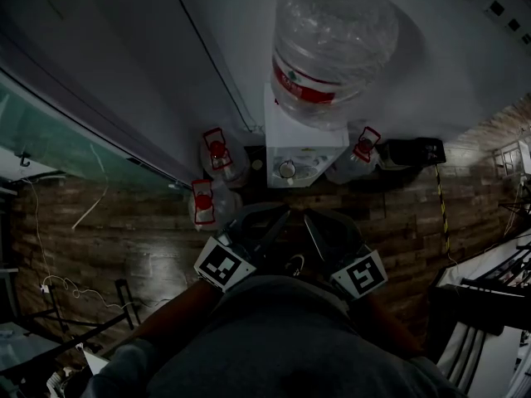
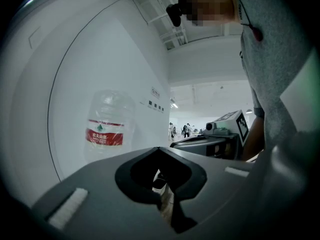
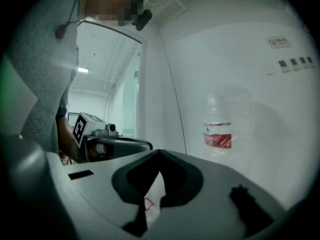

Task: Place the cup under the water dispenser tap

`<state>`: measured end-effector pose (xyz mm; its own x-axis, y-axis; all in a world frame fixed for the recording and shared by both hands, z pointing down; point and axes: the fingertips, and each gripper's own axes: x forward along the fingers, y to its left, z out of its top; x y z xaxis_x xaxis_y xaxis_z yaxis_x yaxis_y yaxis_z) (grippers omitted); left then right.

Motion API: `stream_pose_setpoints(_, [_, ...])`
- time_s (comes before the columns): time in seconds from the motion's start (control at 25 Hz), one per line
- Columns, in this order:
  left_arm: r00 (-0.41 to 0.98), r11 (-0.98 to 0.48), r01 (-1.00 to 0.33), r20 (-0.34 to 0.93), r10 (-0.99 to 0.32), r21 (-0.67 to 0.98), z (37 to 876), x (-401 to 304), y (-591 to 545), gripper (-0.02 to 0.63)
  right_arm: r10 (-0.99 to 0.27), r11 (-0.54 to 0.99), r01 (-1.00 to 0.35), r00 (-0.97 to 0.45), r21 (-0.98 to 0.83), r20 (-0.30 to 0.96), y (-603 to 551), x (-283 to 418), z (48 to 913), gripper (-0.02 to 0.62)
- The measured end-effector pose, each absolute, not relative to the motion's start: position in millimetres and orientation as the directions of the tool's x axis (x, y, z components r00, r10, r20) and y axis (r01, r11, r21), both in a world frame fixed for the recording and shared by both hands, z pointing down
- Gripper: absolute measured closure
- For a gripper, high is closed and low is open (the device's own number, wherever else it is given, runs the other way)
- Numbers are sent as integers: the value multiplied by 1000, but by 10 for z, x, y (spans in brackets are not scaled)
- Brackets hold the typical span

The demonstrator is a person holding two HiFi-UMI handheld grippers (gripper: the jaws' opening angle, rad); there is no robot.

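Left gripper (image 2: pixel 158 150): jaws closed tip to tip, nothing between them. Right gripper (image 3: pixel 160 152): same, shut and empty. Both are held level, side by side, close to the person's torso (image 1: pixel 274 338), noses toward the water dispenser (image 1: pixel 305 149). The cup (image 1: pixel 286 170) reads as a small round rim at the centre of the dispenser's front ledge, below the big bottle (image 1: pixel 332 48); too dark to make out the tap. The dispenser stands at the floor's (image 1: pixel 116 230) far edge against the white wall (image 1: pixel 124 56). Spare bottles with red handles flank it: two on the left (image 1: pixel 217 157), one on the right (image 1: pixel 358 152).
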<state>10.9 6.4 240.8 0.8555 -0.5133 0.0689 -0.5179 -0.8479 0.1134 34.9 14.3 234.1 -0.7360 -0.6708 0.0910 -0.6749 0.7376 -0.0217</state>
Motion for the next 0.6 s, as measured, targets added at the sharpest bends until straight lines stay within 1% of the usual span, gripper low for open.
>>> stream_pose_setpoints(0.6, [863, -854, -505, 84, -499, 122, 2460, 128, 85, 598, -675, 734, -679, -732, -15, 94, 147, 338, 2369, 581])
